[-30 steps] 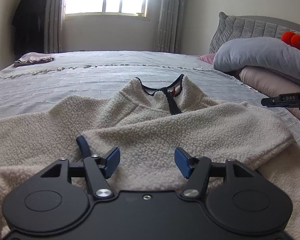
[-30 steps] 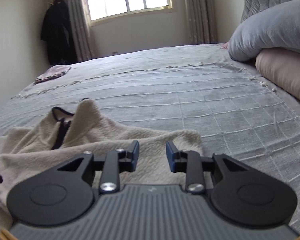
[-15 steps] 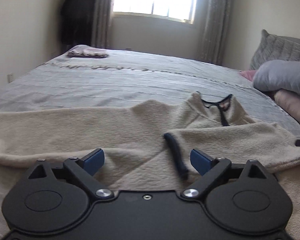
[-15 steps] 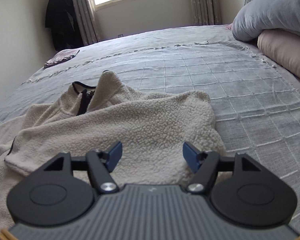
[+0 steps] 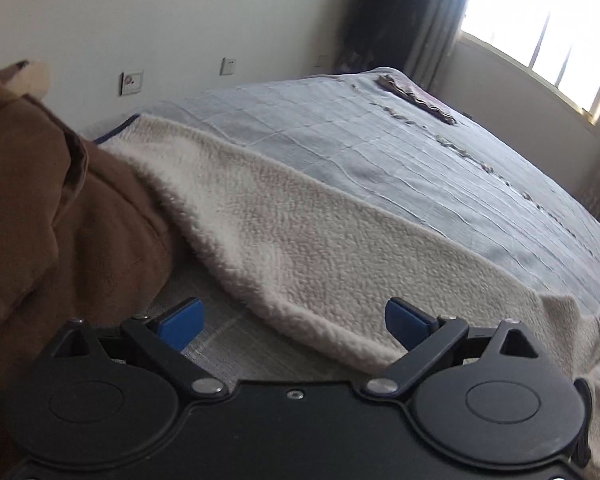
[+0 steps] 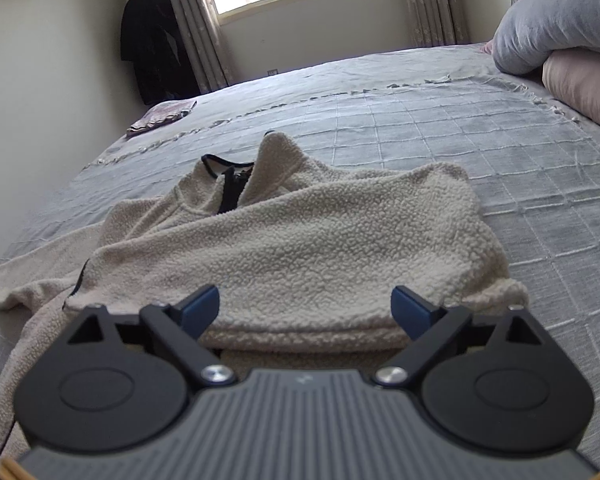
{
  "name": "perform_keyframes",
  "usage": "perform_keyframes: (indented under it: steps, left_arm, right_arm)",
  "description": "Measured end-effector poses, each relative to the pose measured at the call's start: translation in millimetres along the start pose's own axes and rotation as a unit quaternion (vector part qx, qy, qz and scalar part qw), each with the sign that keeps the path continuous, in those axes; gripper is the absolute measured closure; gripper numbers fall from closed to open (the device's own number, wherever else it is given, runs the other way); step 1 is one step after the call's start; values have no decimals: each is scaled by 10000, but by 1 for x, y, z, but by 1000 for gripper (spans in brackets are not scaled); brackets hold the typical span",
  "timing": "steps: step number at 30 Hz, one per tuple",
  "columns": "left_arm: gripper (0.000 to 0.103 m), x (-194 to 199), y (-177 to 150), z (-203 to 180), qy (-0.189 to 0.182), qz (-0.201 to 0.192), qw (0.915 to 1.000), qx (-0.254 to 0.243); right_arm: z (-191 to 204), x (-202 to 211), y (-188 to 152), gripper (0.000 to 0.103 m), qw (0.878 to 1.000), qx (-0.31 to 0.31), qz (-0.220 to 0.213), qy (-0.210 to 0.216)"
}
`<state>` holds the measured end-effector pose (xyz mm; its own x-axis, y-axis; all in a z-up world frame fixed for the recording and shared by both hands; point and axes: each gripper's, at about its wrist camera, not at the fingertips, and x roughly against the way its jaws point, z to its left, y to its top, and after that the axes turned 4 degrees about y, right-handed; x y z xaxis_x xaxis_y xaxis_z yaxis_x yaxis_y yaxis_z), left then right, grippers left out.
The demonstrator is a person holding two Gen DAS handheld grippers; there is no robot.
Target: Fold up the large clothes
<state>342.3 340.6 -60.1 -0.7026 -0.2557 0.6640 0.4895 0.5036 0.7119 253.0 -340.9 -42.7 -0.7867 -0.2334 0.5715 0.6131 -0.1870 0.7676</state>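
Note:
A cream fleece jacket [image 6: 300, 240] with a dark zip and collar trim lies on the grey bedspread [image 6: 500, 140], one sleeve folded across its body. My right gripper [image 6: 306, 312] is open and empty just above the jacket's near edge. In the left wrist view the jacket's other sleeve [image 5: 300, 240] stretches out flat across the bed. My left gripper [image 5: 294, 320] is open and empty, close over the sleeve's near edge.
A brown garment [image 5: 52, 220] lies heaped at the left beside the sleeve. Grey and pink pillows [image 6: 560, 28] are stacked at the right of the bed. A small folded cloth [image 6: 160, 118] lies at the bed's far corner. A dark coat [image 6: 152, 40] hangs by the window.
My left gripper has swung left from the jacket's body to the outstretched sleeve and opened wider. My right gripper has opened wide and drawn back to the jacket's near edge.

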Motion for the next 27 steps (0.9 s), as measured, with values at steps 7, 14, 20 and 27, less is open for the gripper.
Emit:
perform_keyframes:
  steps: [7,14,20,27]
  left_arm:
    - [34,-40,12,20,291,-298,9967,698]
    - [88,-30,39,15,443,-1059,9902,799]
    - [89,54,59,-46,-390,-2326,9718,-29]
    - [89,152,43,-142,-1919,-2908,9315,-1048]
  right_arm:
    - [-8,-7,-4,9,9999,-63,27,-138]
    - [-10,-8,-4,9,9999,-74,5,-129]
    - [-13,-4,-2,9,9998,-143,-56,-117]
    - [-17,10,4,9,9994,-253,-255,21]
